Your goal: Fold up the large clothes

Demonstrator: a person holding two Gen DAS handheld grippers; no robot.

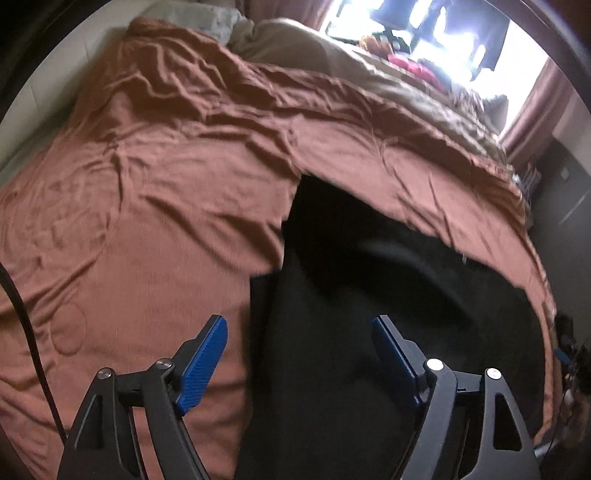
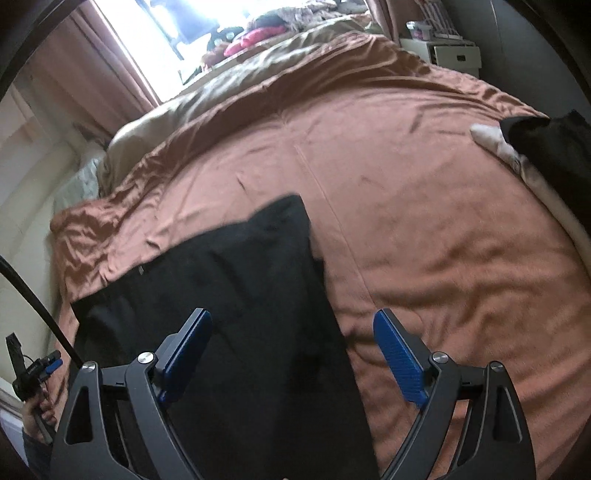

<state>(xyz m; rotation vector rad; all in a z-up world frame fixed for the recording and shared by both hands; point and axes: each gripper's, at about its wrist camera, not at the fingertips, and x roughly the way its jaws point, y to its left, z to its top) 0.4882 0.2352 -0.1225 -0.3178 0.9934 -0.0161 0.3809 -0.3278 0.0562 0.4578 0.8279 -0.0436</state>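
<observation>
A large black fabric garment (image 1: 369, 295) lies spread flat on a rust-brown wrinkled bedspread (image 1: 147, 221) that covers a wide bed, and it sits at the near edge of the bed, its long body running from that edge inward toward the middle. In the left wrist view the left gripper (image 1: 299, 354), black-framed with blue ribbed pads (image 1: 203, 365), hangs above the garment's left border with its jaws spread wide and nothing between them; one pad is over bare bedspread and the other over black cloth. In the right wrist view the right gripper (image 2: 291, 350) is likewise released, jaws far apart and holding nothing, with its left pad above the same garment (image 2: 240, 314) and its right pad above the bedspread (image 2: 424, 221) just beside the garment's right border. Whether either gripper touches the cloth cannot be told. The garment's far corner (image 2: 295, 206) points toward the centre of the bed. Along the far edge of the bed a beige crumpled blanket (image 2: 221, 88) is bunched up, and beyond it red and pink items (image 2: 255, 38) lie below a bright window (image 2: 155, 22) flanked by pinkish-brown curtains (image 2: 92, 66). At the right edge of the bed a second dark cloth (image 2: 554, 155) rests over a pale fabric piece (image 2: 491, 138). A white drawer unit (image 2: 447, 53) stands past the far right corner.
</observation>
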